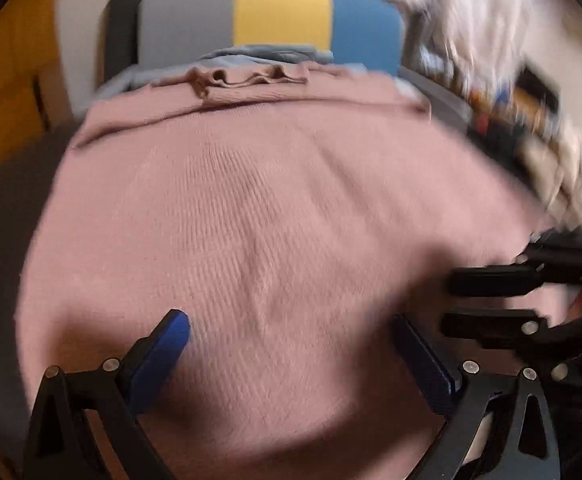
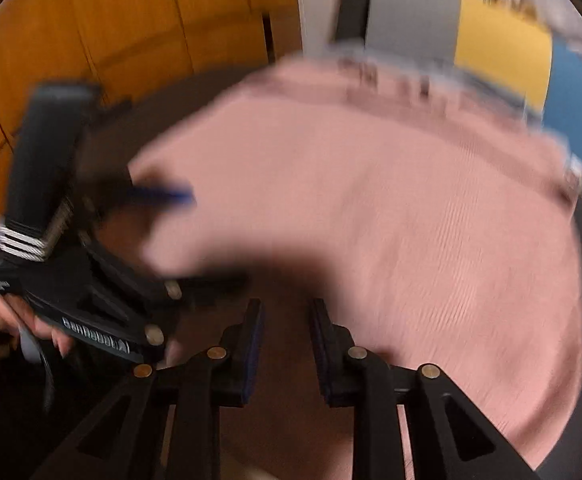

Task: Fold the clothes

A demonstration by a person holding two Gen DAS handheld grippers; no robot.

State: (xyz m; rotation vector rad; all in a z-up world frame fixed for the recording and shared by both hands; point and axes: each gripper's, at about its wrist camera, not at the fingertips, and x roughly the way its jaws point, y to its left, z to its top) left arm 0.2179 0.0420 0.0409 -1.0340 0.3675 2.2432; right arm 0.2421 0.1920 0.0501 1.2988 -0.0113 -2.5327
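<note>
**Pink knit garment spread on a round dark table, both grippers at its near edge**

Nearest the lens in the left wrist view, the left gripper stands with its blue-padded fingers wide apart, nothing between them, poised low over the near part of the cloth. At about 3 o'clock in that view the right gripper enters from the side; in its own view, the right gripper shows a narrow gap between its pads, with no cloth seen inside the gap. The person's hand wraps the left tool's handle at 8 o'clock in the right wrist view.

Beyond the fingers, the dusty-pink ribbed knit sweater lies flat across most of the round dark tabletop, filling the frame's centre. Towards 12 o'clock its ribbed neckline lies rippled at the far edge, with a layer of the pink knit lying doubled beneath it. Farther off stands a chair back in grey, yellow and blue panels.

Handling, as a judgement: the knit looks soft, limp and moderately weighty, so it should drape and stretch rather than hold a crease; its ribbed surface ought to grip the pads well. A firm pinch at the hem or side edges, through all layers, seems the sounder hold. Motion blur hides the near hem, so its exact line cannot be told.
</note>
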